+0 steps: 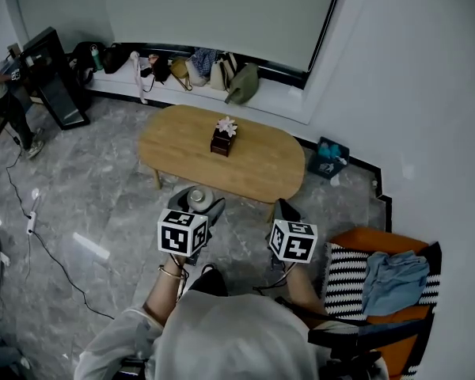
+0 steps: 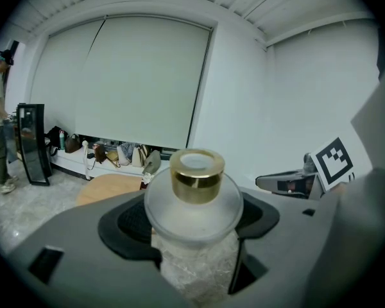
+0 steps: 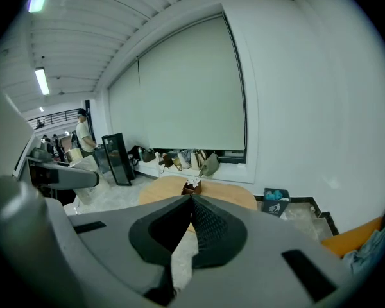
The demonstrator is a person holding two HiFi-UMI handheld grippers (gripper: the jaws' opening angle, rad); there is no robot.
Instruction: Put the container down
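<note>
**Frosted container clamped in the left gripper, above the floor at the surface's near edge**

The left gripper [image 2: 192, 219] holds the container [image 2: 196, 172] upright between its fingers [image 2: 127, 223]. The dark pads press on the frosted body from both sides, just under its wide shoulder, and the gold cap stands clear above them. In the head view the left gripper [image 1: 196, 208] is in the air. The container [image 1: 199, 198] shows right at the near edge of the oval wooden surface [image 1: 261, 169] and does not rest on it. What the container holds cannot be told through the frosted wall.

The right gripper [image 3: 191, 203] has its fingers [image 3: 213, 226] closed together at the tips, with nothing between them. In the head view it [image 1: 285, 210] hangs beside the left one, also short of the surface.

At mid-surface stands a small dark box [image 1: 222, 144] topped with a pale flower. Bags [image 1: 222, 71] line the window ledge behind. To the right, on the floor by the wall, sits a dark bin [image 1: 330, 158] with light blue material inside. A white sign on its front is too small to read. Each gripper's cube bears black-and-white square markers.
</note>
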